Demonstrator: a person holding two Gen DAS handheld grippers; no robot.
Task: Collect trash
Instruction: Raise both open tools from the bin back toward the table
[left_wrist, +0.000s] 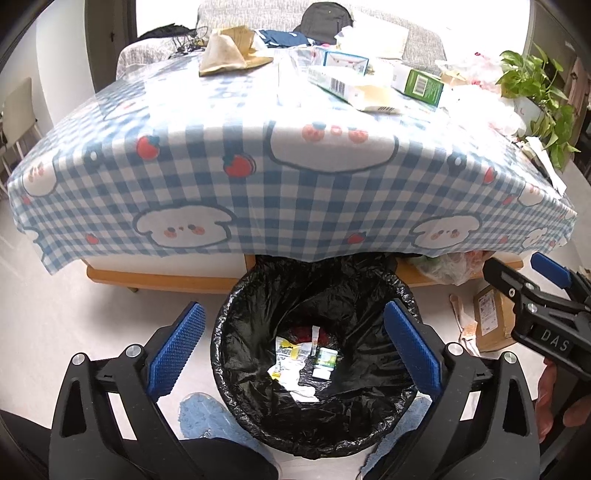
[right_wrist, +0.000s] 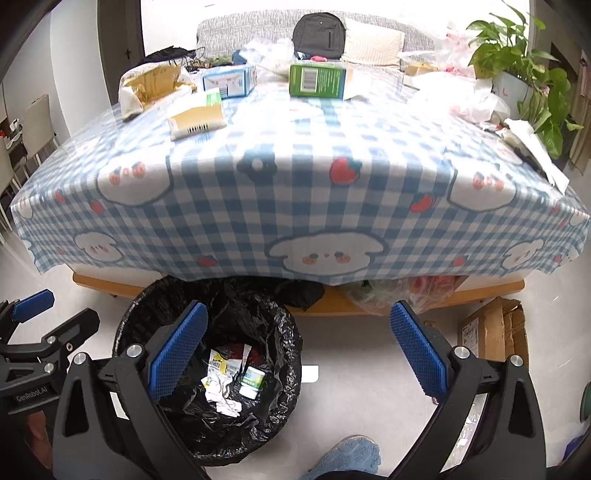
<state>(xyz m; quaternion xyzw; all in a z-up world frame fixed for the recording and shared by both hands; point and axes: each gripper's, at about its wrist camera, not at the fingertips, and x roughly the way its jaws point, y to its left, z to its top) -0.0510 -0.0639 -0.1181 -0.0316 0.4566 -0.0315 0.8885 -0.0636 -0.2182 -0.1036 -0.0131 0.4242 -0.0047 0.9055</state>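
Observation:
A bin lined with a black bag (left_wrist: 258, 295) (right_wrist: 280, 332) stands on the floor in front of the table. Crumpled wrappers and a small green and white box (left_wrist: 325, 360) (right_wrist: 253, 380) lie inside it. My left gripper (left_wrist: 295, 350) hangs open and empty right over the bin's mouth. My right gripper (right_wrist: 299, 354) is open and empty over the bin's right rim and the floor; it also shows at the right of the left wrist view (left_wrist: 532, 284). On the table lie a green box (left_wrist: 419, 86) (right_wrist: 317, 79), blue and white cartons (left_wrist: 341, 62) (right_wrist: 229, 81) and a brown paper bag (left_wrist: 225, 51).
The table carries a blue checked cloth (left_wrist: 295, 184) (right_wrist: 295, 206) that hangs over its front edge. A potted plant (right_wrist: 517, 74) stands at the table's right. A cardboard box (right_wrist: 491, 332) lies on the floor at the right. A sofa with a black backpack (right_wrist: 319, 35) is behind.

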